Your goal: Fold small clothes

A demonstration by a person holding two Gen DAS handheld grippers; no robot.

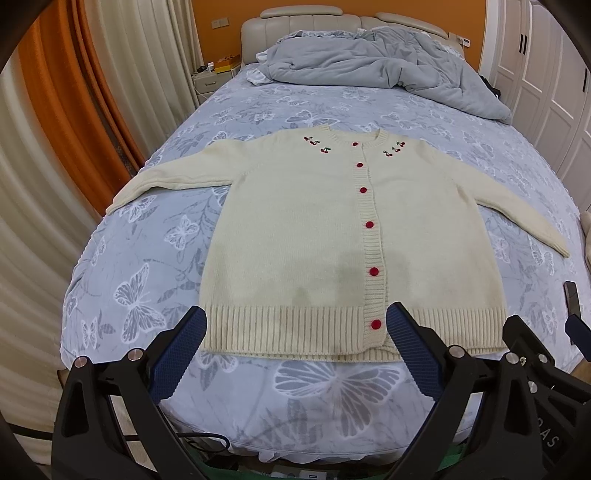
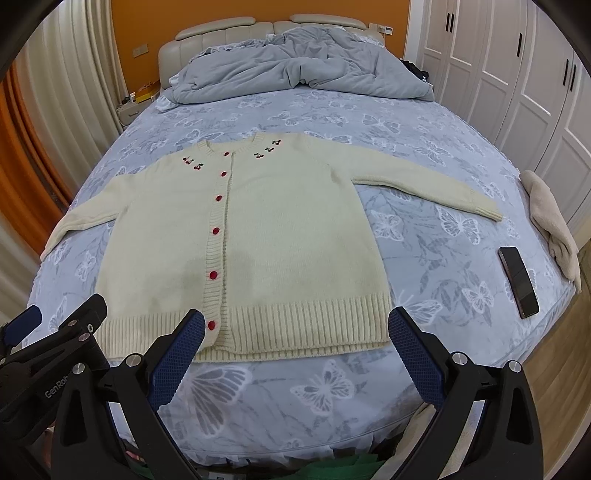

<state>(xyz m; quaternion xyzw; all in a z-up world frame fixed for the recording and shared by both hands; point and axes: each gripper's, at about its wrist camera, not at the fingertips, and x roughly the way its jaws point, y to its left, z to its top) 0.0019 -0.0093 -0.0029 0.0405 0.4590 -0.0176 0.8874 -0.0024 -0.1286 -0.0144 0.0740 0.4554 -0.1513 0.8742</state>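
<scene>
We see cream cardigan (image 1: 295,221), red buttons (image 1: 375,271), tiny red cherry embroidery (image 1: 317,144) with green stems at neckline. Bedsheet (image 1: 155,258) pale blue-grey, white butterfly print. Duvet (image 1: 369,62) plain grey-blue, headboard (image 2: 229,33) beige. Wall (image 1: 218,33) orange, curtains (image 1: 55,92) orange and cream stripes. Gripper pads (image 2: 177,358) blue, frames black. Phone (image 2: 517,282) black, wardrobe (image 2: 517,74) white.

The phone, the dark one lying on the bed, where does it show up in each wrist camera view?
Left wrist: phone only partly in view at the far right edge, beside the right gripper.
Right wrist: whole phone on the sheet, right of the cardigan.
Shared landmark: the cardigan's bottom red button.
</scene>
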